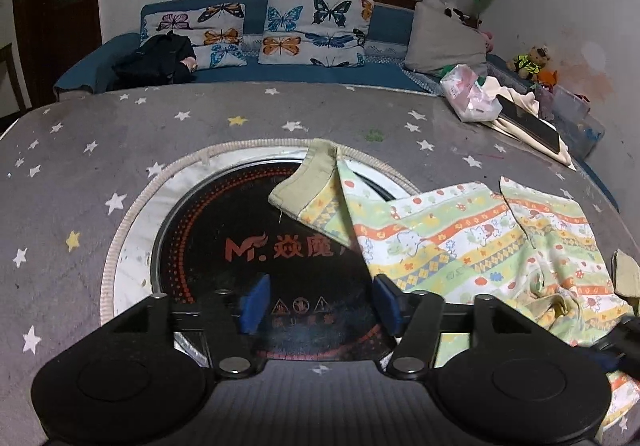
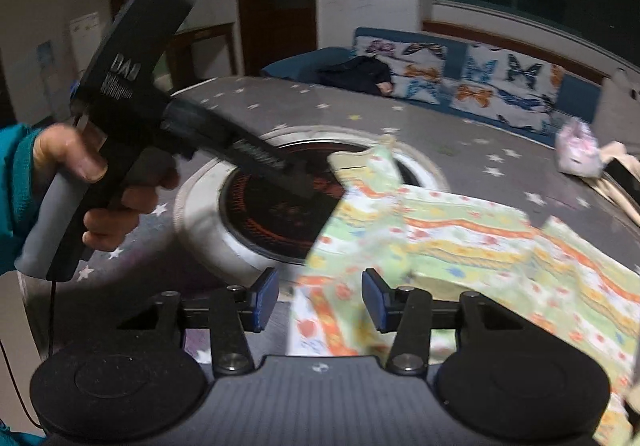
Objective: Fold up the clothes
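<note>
A child's garment (image 1: 480, 246) with pastel stripes, cartoon prints and beige cuffs lies spread on the right half of the grey star-print table (image 1: 80, 166). One cuffed end (image 1: 304, 186) reaches onto the round black cooktop (image 1: 240, 246). My left gripper (image 1: 320, 304) hovers open over the cooktop, its right pad at the garment's left edge, nothing between the pads. In the right wrist view, which is blurred, my right gripper (image 2: 320, 300) stands open above the garment (image 2: 460, 238), with cloth showing below the gap. A hand (image 2: 80, 166) in a teal sleeve holds the left gripper (image 2: 308, 186) over the cooktop (image 2: 280, 214).
A pink packet (image 1: 468, 94) and a dark phone (image 1: 532, 126) on cream cloth sit at the table's far right. Behind the table runs a blue sofa (image 1: 392, 26) with butterfly cushions (image 1: 312, 30), a black garment (image 1: 156, 60) and a teddy bear (image 1: 532, 60).
</note>
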Demonstrator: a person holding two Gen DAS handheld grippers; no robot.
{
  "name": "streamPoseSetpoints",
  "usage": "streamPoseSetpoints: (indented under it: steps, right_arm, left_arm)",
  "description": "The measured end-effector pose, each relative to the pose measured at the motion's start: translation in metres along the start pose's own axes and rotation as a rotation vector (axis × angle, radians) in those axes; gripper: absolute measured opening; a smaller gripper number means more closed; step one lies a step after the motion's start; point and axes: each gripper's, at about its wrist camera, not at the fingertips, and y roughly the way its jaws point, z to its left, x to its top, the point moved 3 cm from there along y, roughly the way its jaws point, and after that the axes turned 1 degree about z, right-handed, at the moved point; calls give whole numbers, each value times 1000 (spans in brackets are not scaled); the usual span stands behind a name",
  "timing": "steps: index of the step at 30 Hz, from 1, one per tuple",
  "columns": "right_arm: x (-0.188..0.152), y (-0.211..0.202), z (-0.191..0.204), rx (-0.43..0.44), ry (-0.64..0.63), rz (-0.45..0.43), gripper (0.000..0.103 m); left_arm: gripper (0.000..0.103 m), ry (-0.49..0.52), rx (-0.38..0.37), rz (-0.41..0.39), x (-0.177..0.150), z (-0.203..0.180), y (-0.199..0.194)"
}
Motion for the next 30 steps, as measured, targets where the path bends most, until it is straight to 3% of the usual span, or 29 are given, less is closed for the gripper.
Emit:
streamPoseSetpoints:
  steps: [6,11,15,23,30]
  right_arm:
    - [-5,39,8,-35,9,71,34]
    - [-12,38,-1,-49,36,62,8]
    - [-16,29,0,-3,32,56,6]
    - [-28,3,32,179,-41,61,6]
    - [-53,-6,62,320,-103,112,6]
  left_arm:
    - [87,4,11,-4,8,0,5]
    - [100,-6,19,-12,8,4,7]
    - [103,-5,16,-24,6,6,2]
    - [103,24,-2,-74,0,3,-20]
    - [103,85,-86,-104,-8,-16,-31]
